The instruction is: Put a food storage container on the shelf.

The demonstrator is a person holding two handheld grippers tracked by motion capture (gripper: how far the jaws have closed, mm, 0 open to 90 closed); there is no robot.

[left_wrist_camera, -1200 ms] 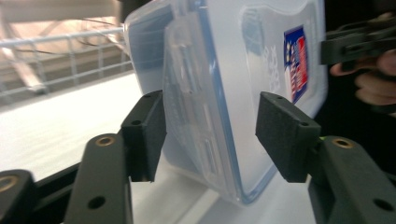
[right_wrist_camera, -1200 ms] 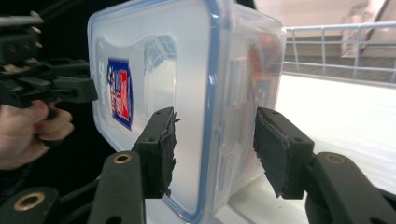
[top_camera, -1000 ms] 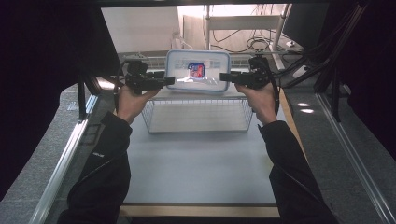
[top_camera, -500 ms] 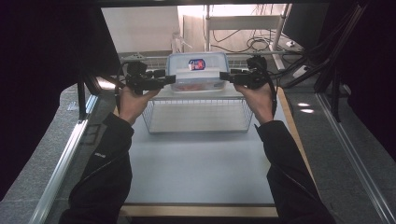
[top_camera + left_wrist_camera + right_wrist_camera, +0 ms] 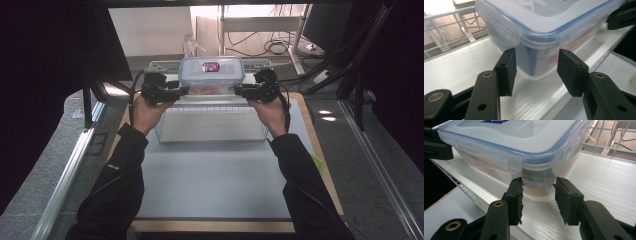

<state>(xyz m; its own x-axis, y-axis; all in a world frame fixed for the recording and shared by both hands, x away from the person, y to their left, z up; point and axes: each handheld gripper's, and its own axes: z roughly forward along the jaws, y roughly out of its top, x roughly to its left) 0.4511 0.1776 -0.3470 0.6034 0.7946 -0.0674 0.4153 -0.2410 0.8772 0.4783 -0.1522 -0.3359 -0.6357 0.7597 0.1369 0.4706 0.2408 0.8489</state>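
A clear plastic box point(image 5: 212, 75) with a blue-rimmed lid and a red label rests on a white shelf point(image 5: 461, 72) at the back of the table. My left gripper point(image 5: 182, 91) is at its left end and my right gripper point(image 5: 239, 91) at its right end. In the left gripper view the box point(image 5: 544, 32) has one corner just beyond my left gripper point(image 5: 536, 71), whose pads are apart and not touching it. In the right gripper view my right gripper point(image 5: 537, 200) frames another corner of the box point(image 5: 506, 147), also without contact. Both pairs of jaws have just been closing.
A white wire basket point(image 5: 210, 125) stands under and in front of the shelf, on a pale grey mat point(image 5: 215, 175). Wire rails point(image 5: 614, 137) run behind the shelf. Cables and a monitor lie at the back right.
The box, tipped up toward the camera a second ago, now lies flatter on the shelf. Both hands have shifted slightly inward toward it.
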